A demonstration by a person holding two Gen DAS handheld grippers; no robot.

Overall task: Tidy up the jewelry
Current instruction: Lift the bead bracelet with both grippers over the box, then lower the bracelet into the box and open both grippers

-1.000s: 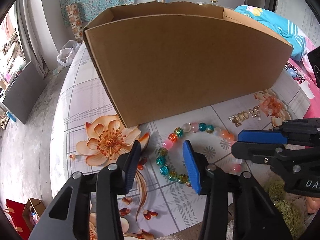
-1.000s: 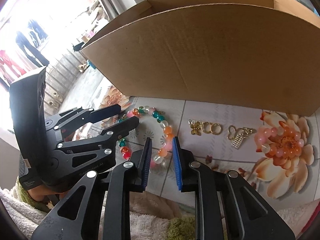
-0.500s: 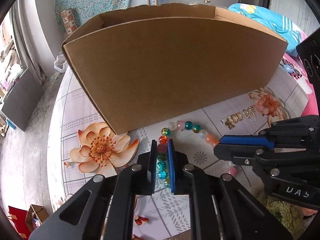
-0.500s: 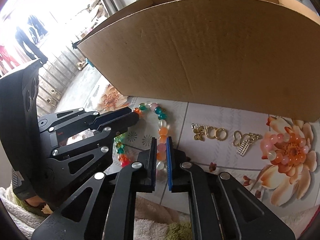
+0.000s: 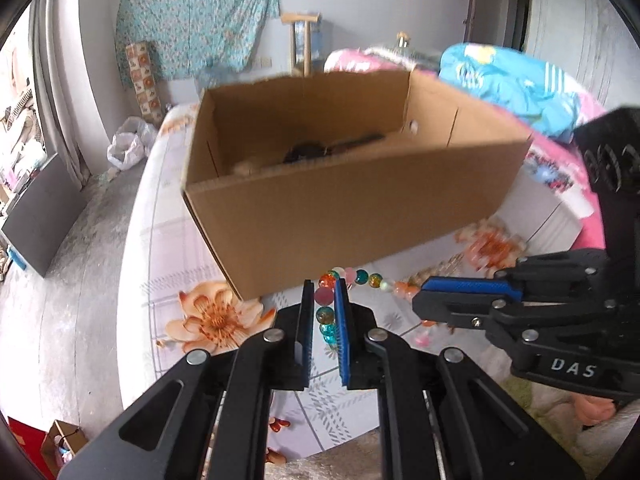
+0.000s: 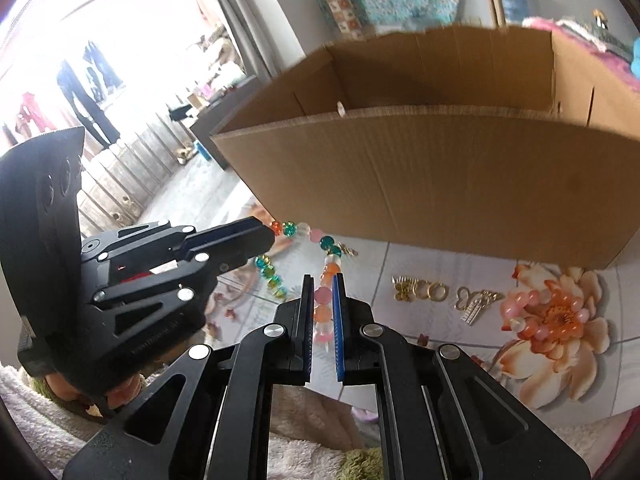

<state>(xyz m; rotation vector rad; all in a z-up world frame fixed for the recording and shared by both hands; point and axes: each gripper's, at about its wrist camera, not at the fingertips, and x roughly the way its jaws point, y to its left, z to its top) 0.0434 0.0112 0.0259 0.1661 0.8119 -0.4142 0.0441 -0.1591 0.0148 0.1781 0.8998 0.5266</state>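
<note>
1. Holding the bracelet (image 5: 326,312) are both claws; the left claw (image 5: 323,292) is pinching one side of the bead ring and the right claw (image 6: 322,292) is pinching the other side, so each one is clenched on beads.
2. The bracelet is hanging in the air between the two claws, just in front of the box (image 5: 352,208) and above the table (image 5: 160,264); some beads are drooping between the grips.
3. It is looking light and floppy; the beads are round, hard and shiny, so they may be slipping out of a loose grip; they look like glass and may be chipping if dropped.
4. Pinching right across a bead, as both claws are doing, looks like the best hold.
5. The box is sitting open at the top; something dark (image 5: 308,152) is lying inside, too blurry to name.
6. Gold charms (image 6: 420,291) and a pink bracelet (image 6: 532,312) are still lying on the table beside the box.
</note>
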